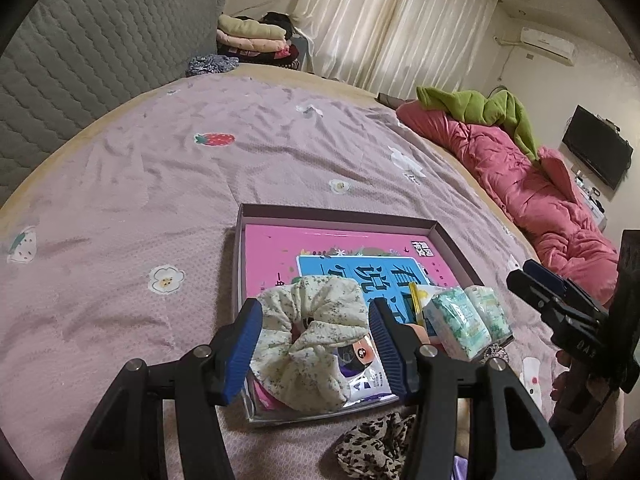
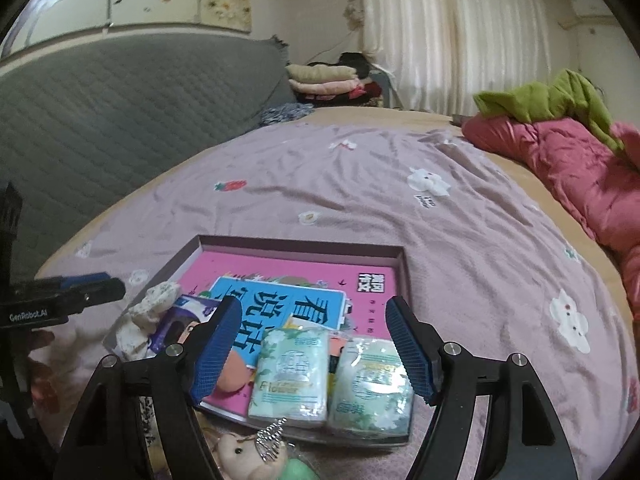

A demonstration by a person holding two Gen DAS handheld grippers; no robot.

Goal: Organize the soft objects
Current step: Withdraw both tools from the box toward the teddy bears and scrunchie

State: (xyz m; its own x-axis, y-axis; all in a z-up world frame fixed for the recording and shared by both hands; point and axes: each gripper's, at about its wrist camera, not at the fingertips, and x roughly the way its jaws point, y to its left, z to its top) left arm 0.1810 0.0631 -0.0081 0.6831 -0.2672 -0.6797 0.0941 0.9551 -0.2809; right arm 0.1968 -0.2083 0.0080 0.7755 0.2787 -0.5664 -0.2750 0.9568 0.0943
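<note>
A shallow box tray (image 1: pixel 336 216) lies on the bed with a pink book (image 1: pixel 280 244) and a blue book in it. A cream floral scrunchie (image 1: pixel 312 336) rests on a clear packet at the tray's near left corner. My left gripper (image 1: pixel 314 306) stands open around it, pads apart from the cloth; the right wrist view shows that gripper (image 2: pixel 116 286) drawn back from the scrunchie (image 2: pixel 148 312). Two green-white tissue packs (image 2: pixel 288 376) (image 2: pixel 372 384) lie side by side on the tray's near edge (image 2: pixel 300 242). My right gripper (image 2: pixel 313 304) is open over them.
A leopard-print scrunchie (image 1: pixel 376 448) lies just in front of the tray. A small plush toy (image 2: pixel 240 452) and a silver trinket (image 2: pixel 272 436) sit below the tissue packs. A pink duvet (image 1: pixel 540 200) with a green garment runs along the right edge; the grey quilted headboard (image 1: pixel 100 52) is at the left.
</note>
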